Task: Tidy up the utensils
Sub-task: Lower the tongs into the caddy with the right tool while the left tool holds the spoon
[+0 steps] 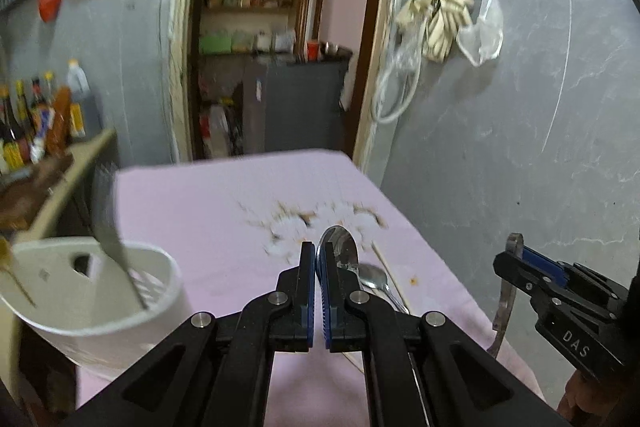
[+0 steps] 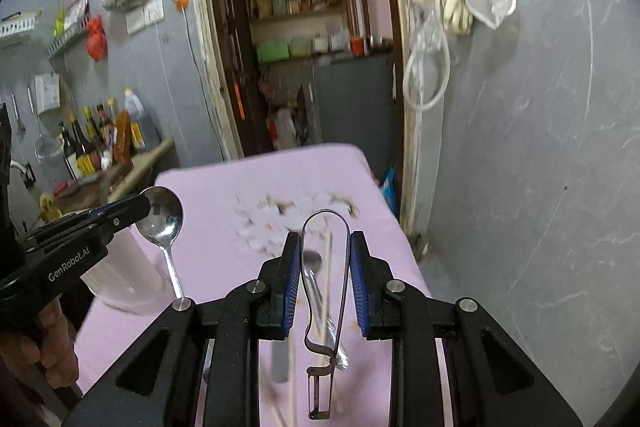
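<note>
My left gripper (image 1: 318, 255) is shut on a steel spoon (image 1: 340, 247), held by its bowl above the pink table; it also shows in the right wrist view (image 2: 162, 217) with its handle hanging down. My right gripper (image 2: 325, 255) is shut on a bent metal peeler (image 2: 332, 267), seen in the left wrist view (image 1: 508, 287) at the right. A white utensil holder (image 1: 96, 311) stands at the left with a metal spatula (image 1: 110, 227) and a chopstick in it. Another spoon (image 1: 376, 279) and chopsticks (image 2: 328, 267) lie on the table below the grippers.
The pink table (image 1: 208, 211) carries a white floral print. A grey wall (image 1: 520, 107) runs along its right side. A counter with sauce bottles (image 1: 36, 123) stands at the left. A doorway (image 1: 272, 39) to a pantry is behind the table.
</note>
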Motion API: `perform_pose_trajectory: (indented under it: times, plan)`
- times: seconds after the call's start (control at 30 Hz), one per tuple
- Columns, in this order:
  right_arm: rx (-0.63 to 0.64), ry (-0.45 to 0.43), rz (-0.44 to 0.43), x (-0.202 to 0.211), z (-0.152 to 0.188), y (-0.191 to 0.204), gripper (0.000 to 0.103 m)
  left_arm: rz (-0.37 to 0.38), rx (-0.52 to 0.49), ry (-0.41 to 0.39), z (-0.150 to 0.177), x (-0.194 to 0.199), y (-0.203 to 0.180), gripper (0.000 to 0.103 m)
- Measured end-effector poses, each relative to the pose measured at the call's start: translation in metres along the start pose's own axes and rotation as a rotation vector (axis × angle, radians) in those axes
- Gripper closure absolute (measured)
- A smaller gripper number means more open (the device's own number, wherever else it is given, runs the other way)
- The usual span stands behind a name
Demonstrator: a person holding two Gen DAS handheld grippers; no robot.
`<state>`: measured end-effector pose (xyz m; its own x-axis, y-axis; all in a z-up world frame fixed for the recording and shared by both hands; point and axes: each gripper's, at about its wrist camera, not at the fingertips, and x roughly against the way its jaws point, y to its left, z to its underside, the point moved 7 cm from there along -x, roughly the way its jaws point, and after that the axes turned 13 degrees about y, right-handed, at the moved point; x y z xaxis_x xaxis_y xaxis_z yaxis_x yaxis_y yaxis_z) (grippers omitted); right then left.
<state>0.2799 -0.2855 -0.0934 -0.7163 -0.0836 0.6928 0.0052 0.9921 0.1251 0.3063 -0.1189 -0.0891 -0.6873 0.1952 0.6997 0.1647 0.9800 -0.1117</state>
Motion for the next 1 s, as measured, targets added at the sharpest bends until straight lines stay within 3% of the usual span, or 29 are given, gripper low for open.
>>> perform_pose_trajectory:
  times: [0.23,0.33,0.67,1.0]
  plan:
    - [0.0,-0.148,-0.05,0.053,-0.038,0.04,0.082,-0.042,-0.006,-0.113,-0.03,0.058,0.025,0.1]
    - [0.014,-0.204,-0.122,0.066,-0.058,0.068,0.082,-0.074,0.006,-0.155,-0.042,0.08,0.043,0.1]
    - [0.116,-0.291,-0.336,0.06,-0.088,0.187,0.082,-0.26,0.072,-0.268,-0.058,0.15,0.142,0.1]
    - [0.156,-0.324,-0.401,0.033,-0.092,0.251,0.082,-0.487,0.157,-0.296,-0.051,0.175,0.239,0.1]
